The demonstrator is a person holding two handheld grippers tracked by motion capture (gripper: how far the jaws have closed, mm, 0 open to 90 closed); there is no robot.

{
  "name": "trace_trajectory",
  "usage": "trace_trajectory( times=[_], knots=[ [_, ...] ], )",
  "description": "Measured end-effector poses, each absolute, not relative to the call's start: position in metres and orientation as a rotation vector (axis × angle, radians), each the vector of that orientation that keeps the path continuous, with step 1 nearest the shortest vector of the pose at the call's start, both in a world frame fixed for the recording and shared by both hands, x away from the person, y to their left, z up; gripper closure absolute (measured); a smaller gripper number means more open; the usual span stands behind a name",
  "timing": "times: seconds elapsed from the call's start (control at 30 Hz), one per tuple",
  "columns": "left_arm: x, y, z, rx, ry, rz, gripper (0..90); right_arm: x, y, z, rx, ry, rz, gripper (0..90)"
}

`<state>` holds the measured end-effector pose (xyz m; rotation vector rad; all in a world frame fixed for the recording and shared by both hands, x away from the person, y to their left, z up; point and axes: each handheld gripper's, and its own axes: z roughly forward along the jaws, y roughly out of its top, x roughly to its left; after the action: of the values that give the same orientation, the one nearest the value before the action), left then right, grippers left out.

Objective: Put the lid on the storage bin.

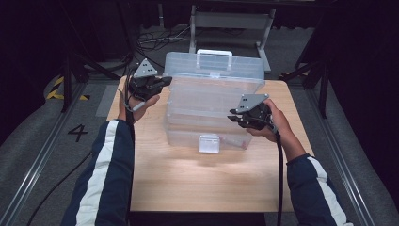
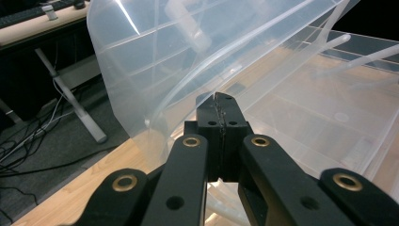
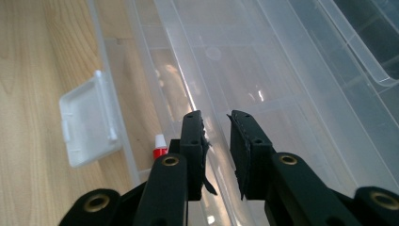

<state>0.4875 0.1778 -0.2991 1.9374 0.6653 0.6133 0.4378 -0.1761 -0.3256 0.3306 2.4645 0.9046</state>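
Storage box (image 1: pixel 207 113), clear plastic, lid (image 1: pixel 214 66) raised, white front latch (image 1: pixel 209 143)

left gripper (image 1: pixel 160 83) clamped; right gripper (image 1: pixel 235 117) slightly parted

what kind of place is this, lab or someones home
Most likely a lab or recording studio rather than a home: a lone wooden table on grey carpet, floor rails with a painted number 4, hazard tape and loose cables behind.
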Motion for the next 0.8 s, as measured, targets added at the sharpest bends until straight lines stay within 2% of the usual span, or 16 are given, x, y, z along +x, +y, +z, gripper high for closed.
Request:
trace_trajectory(
  times=[0.2, 0.8],
  knots=[
    [0.480, 0.176, -0.303, 1.952, 0.661, 0.657, 90.0, 0.433, -0.183, -0.326, 0.365, 2.454, 0.889, 74.6],
    [0.466, 0.179, -0.308, 1.999, 0.634, 0.666, 90.0, 0.421, -0.221, -0.328, 0.488, 2.414, 0.922, 73.0]
  ],
)
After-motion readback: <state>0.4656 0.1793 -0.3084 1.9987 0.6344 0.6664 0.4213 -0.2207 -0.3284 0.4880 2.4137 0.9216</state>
